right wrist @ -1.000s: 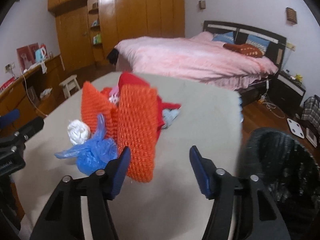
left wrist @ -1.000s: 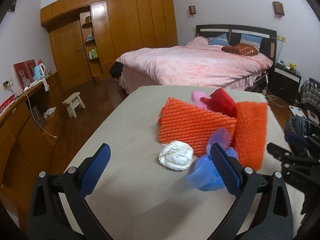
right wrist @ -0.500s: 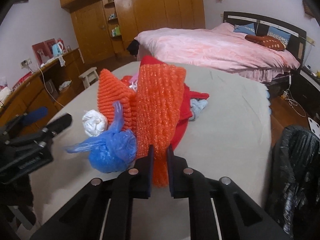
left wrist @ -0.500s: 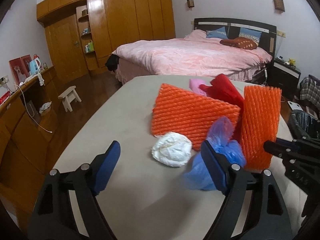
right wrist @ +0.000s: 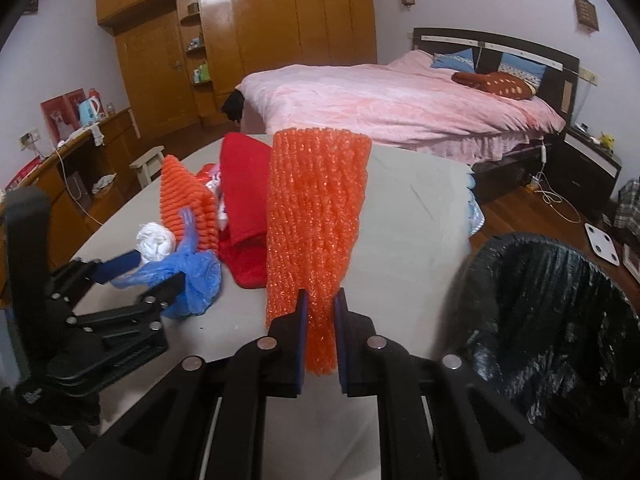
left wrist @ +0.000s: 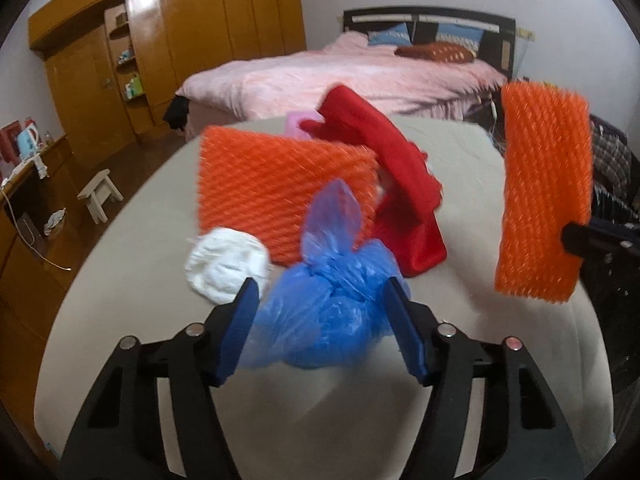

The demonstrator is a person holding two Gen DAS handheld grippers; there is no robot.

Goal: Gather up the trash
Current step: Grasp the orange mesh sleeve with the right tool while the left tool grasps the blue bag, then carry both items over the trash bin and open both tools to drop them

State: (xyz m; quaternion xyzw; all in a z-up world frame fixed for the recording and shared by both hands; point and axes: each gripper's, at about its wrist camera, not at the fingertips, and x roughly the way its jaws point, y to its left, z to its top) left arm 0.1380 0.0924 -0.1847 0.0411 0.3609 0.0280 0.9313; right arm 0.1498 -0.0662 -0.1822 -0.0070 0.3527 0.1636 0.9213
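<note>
My right gripper is shut on an orange foam net and holds it lifted off the table; it also shows at the right of the left wrist view. My left gripper is open, its fingers on either side of a blue plastic bag on the grey table. A white crumpled wad, a second orange foam net and a red cloth lie just behind it.
A black-lined trash bin stands at the table's right edge. A pink bed is beyond the table, a wooden wardrobe at the back, and a small stool and a wooden counter stand on the left.
My right gripper closed on the orange foam net and lifted it to the right. My left gripper moved forward and narrowed around the blue bag.
</note>
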